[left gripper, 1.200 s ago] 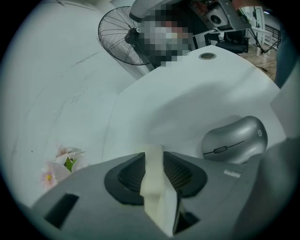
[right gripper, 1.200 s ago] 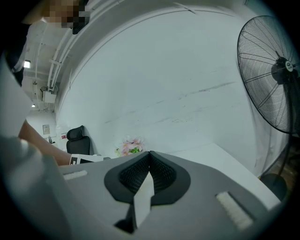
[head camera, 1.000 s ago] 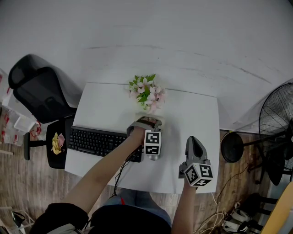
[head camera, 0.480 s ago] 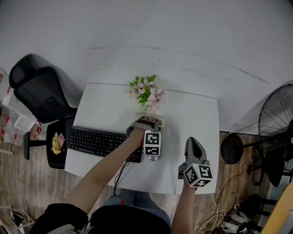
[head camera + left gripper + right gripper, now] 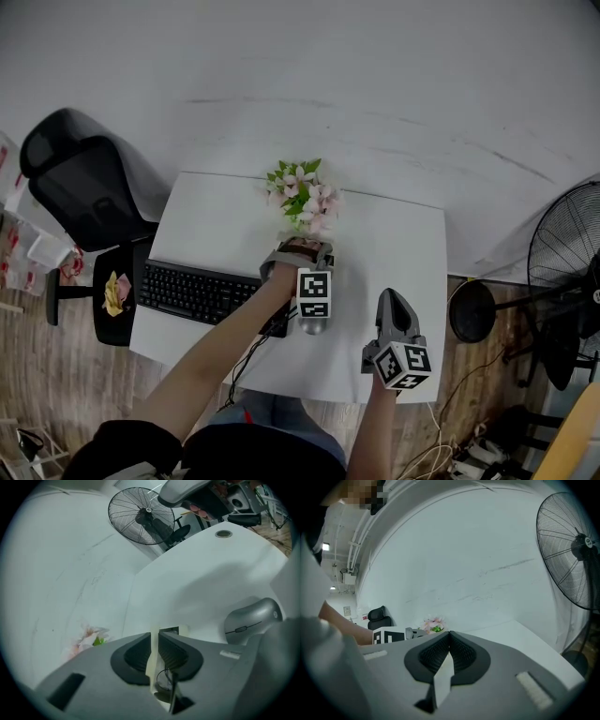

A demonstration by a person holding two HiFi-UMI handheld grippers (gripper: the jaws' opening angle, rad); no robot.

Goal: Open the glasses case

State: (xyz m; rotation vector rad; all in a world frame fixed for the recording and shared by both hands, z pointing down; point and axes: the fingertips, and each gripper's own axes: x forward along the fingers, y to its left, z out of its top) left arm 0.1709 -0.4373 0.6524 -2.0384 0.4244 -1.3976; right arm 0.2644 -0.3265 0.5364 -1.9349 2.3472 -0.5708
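The glasses case (image 5: pixel 289 240) is a cream box with a dark inside, lying on the white table (image 5: pixel 216 225) just in front of the flowers. My left gripper (image 5: pixel 303 247) reaches over it from the near side. In the left gripper view its jaws (image 5: pixel 154 641) are closing on the case's thin cream lid edge (image 5: pixel 153 662), which fills the narrow gap between the pads. Dark glasses (image 5: pixel 165 686) show inside the case below. My right gripper (image 5: pixel 394 298) hovers apart at the table's near right, shut with nothing in it (image 5: pixel 450 635).
Pink and white flowers (image 5: pixel 305 192) stand behind the case. A black keyboard (image 5: pixel 202 291) lies to the left, and a silver mouse (image 5: pixel 253 620) beside my left gripper. A black chair (image 5: pixel 80 187) stands left of the table and a floor fan (image 5: pixel 562 253) right.
My left gripper has stayed over the case and hardly shifted in the head view. The right gripper has kept still.
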